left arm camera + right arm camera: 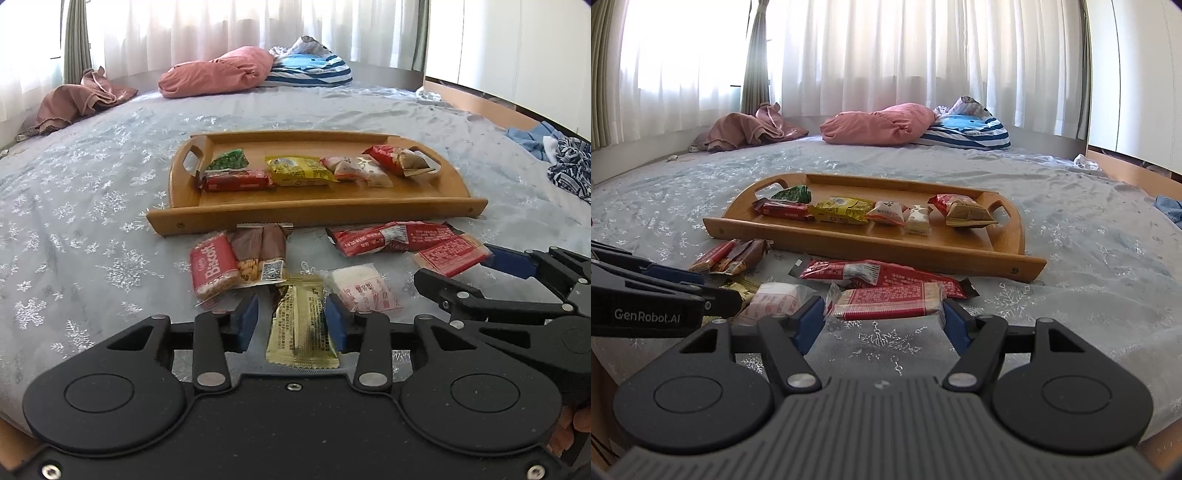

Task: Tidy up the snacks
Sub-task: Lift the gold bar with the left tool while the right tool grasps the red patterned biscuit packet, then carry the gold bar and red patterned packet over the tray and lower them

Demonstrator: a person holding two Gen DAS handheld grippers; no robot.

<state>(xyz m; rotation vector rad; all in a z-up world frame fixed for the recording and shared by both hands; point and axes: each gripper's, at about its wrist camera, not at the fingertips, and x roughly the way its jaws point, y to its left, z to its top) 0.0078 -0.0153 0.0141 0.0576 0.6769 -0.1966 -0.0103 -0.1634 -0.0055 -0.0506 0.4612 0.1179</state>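
A wooden tray (317,212) (857,240) lies on the bed with a row of several snack packets in it. Loose snacks lie in front of it: a red Biscoff pack (214,271), a brown peanut pack (262,254), a gold packet (301,326), a white packet (364,288) (775,301), a long red packet (395,238) (882,275) and a red wafer pack (452,254) (890,302). My left gripper (291,323) is open with the gold packet between its pads. My right gripper (882,317) is open around the red wafer pack.
The bed has a pale blue snowflake sheet (92,229). A pink pillow (218,72), a striped pillow (310,68) and brown cloth (77,99) lie at the far side by the curtains. Blue clothes (554,151) lie at the right edge.
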